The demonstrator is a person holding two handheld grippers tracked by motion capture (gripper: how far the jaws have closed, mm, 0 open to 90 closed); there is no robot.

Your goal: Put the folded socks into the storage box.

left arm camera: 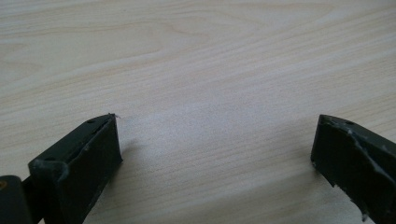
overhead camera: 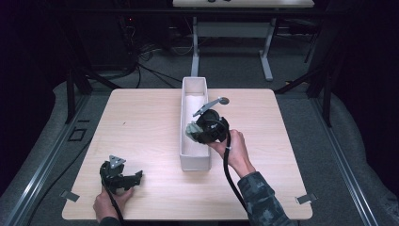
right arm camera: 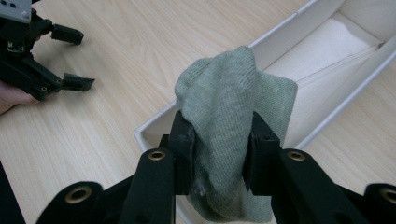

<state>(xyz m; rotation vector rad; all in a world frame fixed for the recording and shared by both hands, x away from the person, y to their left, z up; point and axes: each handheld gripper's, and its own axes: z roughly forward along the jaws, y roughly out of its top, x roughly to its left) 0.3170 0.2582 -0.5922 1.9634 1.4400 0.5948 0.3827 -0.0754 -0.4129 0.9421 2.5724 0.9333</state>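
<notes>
A grey-green knitted cloth is bunched up between the jaws of my right gripper, which is shut on it. That gripper hovers over the near half of a long white box in the middle of the table; the cloth shows at its left side. The box's white inside lies just beyond the cloth. My left gripper rests low at the table's near left corner, held by a hand. Its jaws stand wide open over bare wood, with nothing between them.
The light wooden table has metal clips at its near corners. A grey arm with a round end sticks out above the right gripper. Beyond the table are a desk frame, cables and dark floor.
</notes>
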